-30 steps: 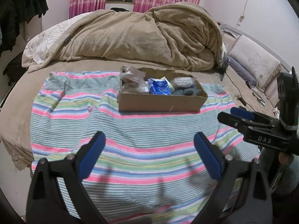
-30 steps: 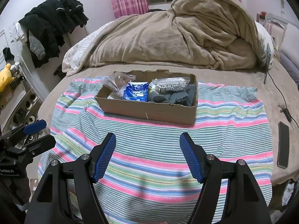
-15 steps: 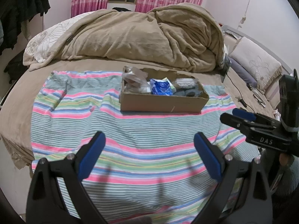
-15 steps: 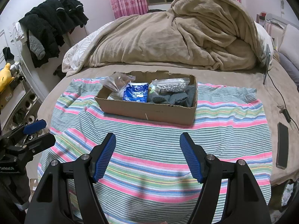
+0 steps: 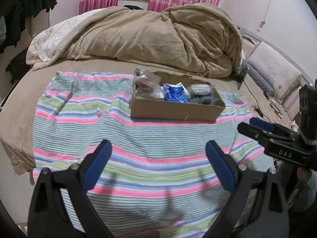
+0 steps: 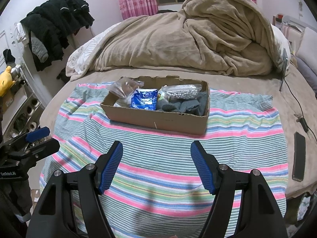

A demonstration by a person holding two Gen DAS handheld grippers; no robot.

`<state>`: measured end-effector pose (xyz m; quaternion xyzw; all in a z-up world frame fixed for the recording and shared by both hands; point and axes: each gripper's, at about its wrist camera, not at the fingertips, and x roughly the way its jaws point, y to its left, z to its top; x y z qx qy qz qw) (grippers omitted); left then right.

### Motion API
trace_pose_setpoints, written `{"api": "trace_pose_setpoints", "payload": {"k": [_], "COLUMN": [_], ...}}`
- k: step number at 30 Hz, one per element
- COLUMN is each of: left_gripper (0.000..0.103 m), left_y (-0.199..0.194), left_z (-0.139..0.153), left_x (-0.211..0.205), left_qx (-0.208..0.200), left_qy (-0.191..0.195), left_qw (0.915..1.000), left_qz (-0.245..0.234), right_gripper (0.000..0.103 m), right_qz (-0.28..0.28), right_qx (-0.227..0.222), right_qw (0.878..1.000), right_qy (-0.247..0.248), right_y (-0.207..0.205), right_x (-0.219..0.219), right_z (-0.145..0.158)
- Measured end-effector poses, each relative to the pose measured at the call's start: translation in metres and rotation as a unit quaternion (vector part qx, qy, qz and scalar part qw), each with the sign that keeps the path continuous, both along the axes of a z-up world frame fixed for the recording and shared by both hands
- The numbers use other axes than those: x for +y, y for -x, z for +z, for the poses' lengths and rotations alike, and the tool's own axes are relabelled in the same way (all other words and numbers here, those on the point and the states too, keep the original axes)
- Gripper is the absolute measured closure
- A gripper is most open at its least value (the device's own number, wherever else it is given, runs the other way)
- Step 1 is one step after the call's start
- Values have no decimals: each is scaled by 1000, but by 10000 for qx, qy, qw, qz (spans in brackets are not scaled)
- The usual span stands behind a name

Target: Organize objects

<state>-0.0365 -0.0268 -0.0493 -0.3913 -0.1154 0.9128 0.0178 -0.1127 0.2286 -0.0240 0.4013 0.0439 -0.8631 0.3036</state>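
Observation:
A shallow cardboard box [image 5: 174,112] [image 6: 158,120] sits on a striped cloth [image 5: 138,138] [image 6: 178,154] on the bed. It holds a clear plastic bag [image 6: 124,88], a blue packet [image 6: 143,101], a bag of white beads [image 6: 181,92] and grey knitted items [image 6: 182,106]. My left gripper [image 5: 158,164] is open and empty above the cloth's near part. My right gripper [image 6: 157,164] is open and empty, also short of the box. Each gripper shows at the edge of the other's view, the right one [image 5: 255,128] and the left one [image 6: 42,138].
A heaped beige blanket [image 6: 188,39] lies behind the box. A dark phone [image 6: 299,156] and a cable [image 6: 297,107] lie on the bed at the right. Dark clothes [image 6: 55,29] hang at the left. A pillow [image 5: 275,71] is at the right.
Both grippers have drawn back slightly from the box; the views shifted a little. Nothing was taken hold of or moved.

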Motion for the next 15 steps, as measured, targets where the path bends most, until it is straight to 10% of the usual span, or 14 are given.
{"api": "trace_pose_setpoints", "payload": {"k": [15], "left_gripper": [7], "left_y": [26], "left_z": [-7], "left_x": [-13], "left_qx": [33], "left_qy": [-6], "left_qw": [10000], "left_qz": [-39], "right_gripper": [29], "right_qz": [-7], "right_qx": [-103], "right_qw": [9999], "right_qy": [-86], "right_y": [21], "right_x": [-8], "right_z": [-12]}}
